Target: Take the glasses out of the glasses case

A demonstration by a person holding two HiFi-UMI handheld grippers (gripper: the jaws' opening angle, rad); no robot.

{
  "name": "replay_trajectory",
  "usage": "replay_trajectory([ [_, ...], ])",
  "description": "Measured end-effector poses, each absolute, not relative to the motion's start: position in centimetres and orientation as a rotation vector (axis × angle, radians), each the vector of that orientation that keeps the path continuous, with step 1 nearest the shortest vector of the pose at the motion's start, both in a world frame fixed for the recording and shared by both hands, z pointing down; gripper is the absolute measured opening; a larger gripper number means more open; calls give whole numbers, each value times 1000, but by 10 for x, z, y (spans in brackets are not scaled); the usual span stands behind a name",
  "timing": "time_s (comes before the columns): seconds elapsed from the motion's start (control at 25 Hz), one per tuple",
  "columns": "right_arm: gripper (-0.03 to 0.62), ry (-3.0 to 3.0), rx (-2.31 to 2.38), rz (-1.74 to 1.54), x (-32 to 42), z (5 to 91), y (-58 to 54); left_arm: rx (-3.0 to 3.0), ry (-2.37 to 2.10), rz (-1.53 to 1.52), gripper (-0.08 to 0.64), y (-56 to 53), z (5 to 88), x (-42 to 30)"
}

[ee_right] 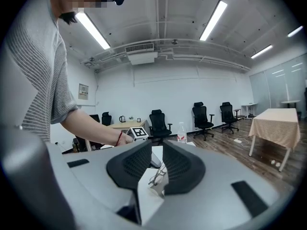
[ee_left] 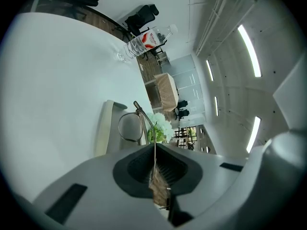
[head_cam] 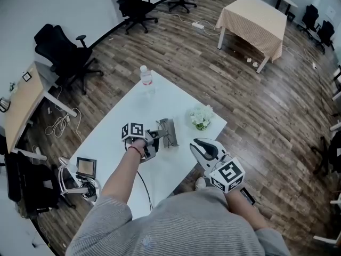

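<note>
Glasses (ee_left: 129, 127) pinched in left gripper (ee_left: 154, 152), above case (ee_left: 103, 128)

Your left gripper (head_cam: 156, 138) is over the white table (head_cam: 120, 119), its tip just beside the open grey glasses case (head_cam: 169, 132). Whether it pinches anything is too small to tell from up here. Your right gripper (head_cam: 198, 146) hangs at the table's near right edge, apart from the case. 1 bunch of white flowers (head_cam: 201, 117) sits by the right edge, and 1 water bottle (head_cam: 145, 76) stands upright at the far end. Beyond are a cloth-covered table (head_cam: 256, 17) and black office chairs (head_cam: 133, 4) on the wooden floor (head_cam: 266, 100).
</note>
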State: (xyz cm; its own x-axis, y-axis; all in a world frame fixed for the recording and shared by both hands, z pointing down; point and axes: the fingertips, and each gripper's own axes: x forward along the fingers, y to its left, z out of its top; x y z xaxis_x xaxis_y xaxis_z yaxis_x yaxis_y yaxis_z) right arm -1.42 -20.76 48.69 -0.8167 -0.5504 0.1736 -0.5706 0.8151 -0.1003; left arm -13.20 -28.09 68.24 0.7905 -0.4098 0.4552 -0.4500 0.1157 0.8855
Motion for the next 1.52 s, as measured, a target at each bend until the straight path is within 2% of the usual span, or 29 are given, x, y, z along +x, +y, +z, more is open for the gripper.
replay_trajectory([
  [0.4, 58, -2878, 874, 139, -20, 483, -201, 1512, -744, -4, 23, -267, 667, -148],
  [0.64, 15, -2831, 863, 91, -23, 487, -197, 1509, -747, -9, 23, -265, 664, -151],
  [1.52, 14, -2798, 868, 44, -21, 486, -196, 1498, -738, -13, 23, -267, 667, -149],
])
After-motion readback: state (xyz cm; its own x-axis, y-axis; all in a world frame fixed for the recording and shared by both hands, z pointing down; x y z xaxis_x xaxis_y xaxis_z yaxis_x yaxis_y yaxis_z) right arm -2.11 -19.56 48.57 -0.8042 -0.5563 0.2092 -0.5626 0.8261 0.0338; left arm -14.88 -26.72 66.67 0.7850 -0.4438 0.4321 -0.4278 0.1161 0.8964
